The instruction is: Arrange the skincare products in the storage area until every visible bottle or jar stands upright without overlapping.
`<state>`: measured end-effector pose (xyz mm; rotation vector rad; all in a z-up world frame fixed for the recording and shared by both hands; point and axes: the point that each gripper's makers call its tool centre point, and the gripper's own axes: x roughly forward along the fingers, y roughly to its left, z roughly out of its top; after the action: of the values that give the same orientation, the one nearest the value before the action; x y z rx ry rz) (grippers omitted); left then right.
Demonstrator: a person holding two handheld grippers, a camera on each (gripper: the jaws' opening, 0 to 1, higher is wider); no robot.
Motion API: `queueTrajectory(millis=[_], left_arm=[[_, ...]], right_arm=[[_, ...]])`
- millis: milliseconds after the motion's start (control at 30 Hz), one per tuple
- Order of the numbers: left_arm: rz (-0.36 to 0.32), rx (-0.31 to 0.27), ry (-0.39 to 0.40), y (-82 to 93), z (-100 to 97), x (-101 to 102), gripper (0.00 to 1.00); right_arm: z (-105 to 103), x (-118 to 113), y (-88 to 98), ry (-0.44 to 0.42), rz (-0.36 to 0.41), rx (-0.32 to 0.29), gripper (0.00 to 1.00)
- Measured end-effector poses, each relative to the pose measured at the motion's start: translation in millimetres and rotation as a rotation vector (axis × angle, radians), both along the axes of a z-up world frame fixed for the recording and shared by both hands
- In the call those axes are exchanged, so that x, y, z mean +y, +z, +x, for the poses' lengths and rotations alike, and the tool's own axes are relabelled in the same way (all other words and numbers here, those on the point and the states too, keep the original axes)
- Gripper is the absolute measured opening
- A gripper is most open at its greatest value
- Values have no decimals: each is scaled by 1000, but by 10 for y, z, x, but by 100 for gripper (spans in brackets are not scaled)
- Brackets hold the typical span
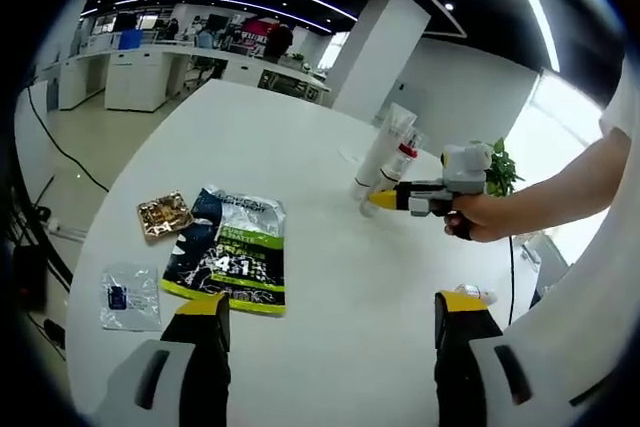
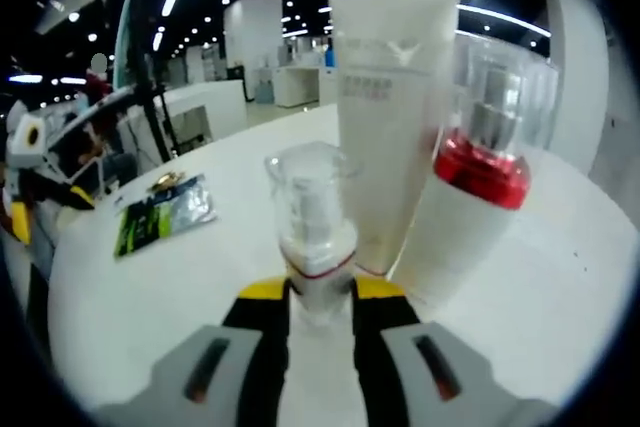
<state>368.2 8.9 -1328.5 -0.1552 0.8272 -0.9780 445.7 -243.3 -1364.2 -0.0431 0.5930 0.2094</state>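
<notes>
White tabletop [image 1: 330,287] is seen across both views, set in an open office with desks, a white pillar and ceiling light strips behind. Three skincare containers are counted at the table's far part in the left gripper view and close up in the right gripper view: one tall white tube [image 2: 392,117], one white pump bottle with a red collar [image 2: 478,187] under a clear cap, and one small pump bottle [image 2: 315,237] with a clear cap. All three are seen upright, long axes vertical, caps or pumps pointing up; the tube stands on its narrow end with its wide crimped end uppermost. The tube and the red-collared bottle are seen just beside each other, contact uncertain.

The right gripper [image 2: 320,297] is recorded with its yellow-tipped jaws pinching the small pump bottle at its lower body, directly in front of the tube. In the left gripper view, a hand [image 1: 480,217] is seen holding that gripper at the containers.

The left gripper [image 1: 330,307] is noted with jaws spread wide, nothing between them, well apart from the containers.

Also counted: one dark green-printed pouch [image 1: 232,252], one gold-coloured packet [image 1: 165,215], one clear bag [image 1: 130,297], one potted plant [image 1: 500,169].
</notes>
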Motion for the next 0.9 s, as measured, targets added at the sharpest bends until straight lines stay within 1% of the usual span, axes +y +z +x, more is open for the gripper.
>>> queueTrajectory(millis=[200,333,600,900], left_arm=[[1,12,-14,-33,-41,-27,85],[4,16,-22,-43,-67,-38,85],[8,22,-29,-66,-86,-35,84],[8,25,-18,-79,-70,-16,84]], right_arm=[[22,11,-15,26,10,18,22],[29,15,-22,50,3,33,22],[58,6,-20,53,6,42,22],[74,14,-27,52,13,55,22]])
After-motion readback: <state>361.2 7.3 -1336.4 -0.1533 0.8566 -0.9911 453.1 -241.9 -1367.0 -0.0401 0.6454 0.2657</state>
